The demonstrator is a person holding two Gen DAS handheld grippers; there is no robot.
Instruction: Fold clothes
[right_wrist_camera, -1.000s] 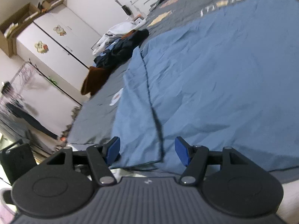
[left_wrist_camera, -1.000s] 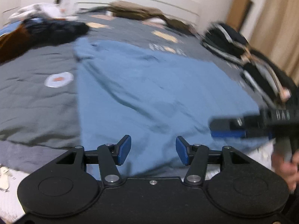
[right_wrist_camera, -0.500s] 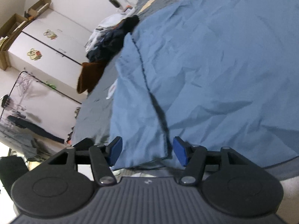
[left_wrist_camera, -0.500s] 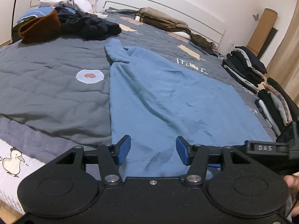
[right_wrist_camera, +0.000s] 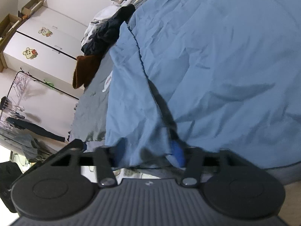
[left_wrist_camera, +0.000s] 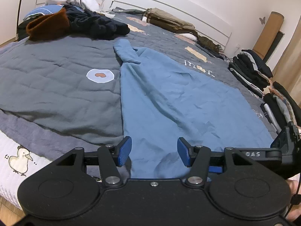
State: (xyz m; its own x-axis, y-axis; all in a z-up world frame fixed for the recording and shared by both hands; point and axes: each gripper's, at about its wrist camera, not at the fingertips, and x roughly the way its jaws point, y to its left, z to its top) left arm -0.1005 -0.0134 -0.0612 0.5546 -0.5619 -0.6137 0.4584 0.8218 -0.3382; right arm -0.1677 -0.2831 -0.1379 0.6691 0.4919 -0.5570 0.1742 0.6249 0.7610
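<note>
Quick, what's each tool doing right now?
Left tool: open, holding nothing, over the blue garment.
Right tool: open, blue garment's hem between its fingers.

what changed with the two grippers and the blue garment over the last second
The right gripper moved in onto the near hem of the blue garment, so cloth now lies between its open fingers; no grip is visible yet. The left gripper steadied, still open just above the hem. The garment stays spread flat on the bed.

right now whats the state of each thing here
blue garment: spread on the bed, wrinkled, not yet folded
left gripper: open, at the near hem
right gripper: fingers apart, hem between them
dark clothes pile: heaped, unfolded
black clothes: folded, stacked
</note>
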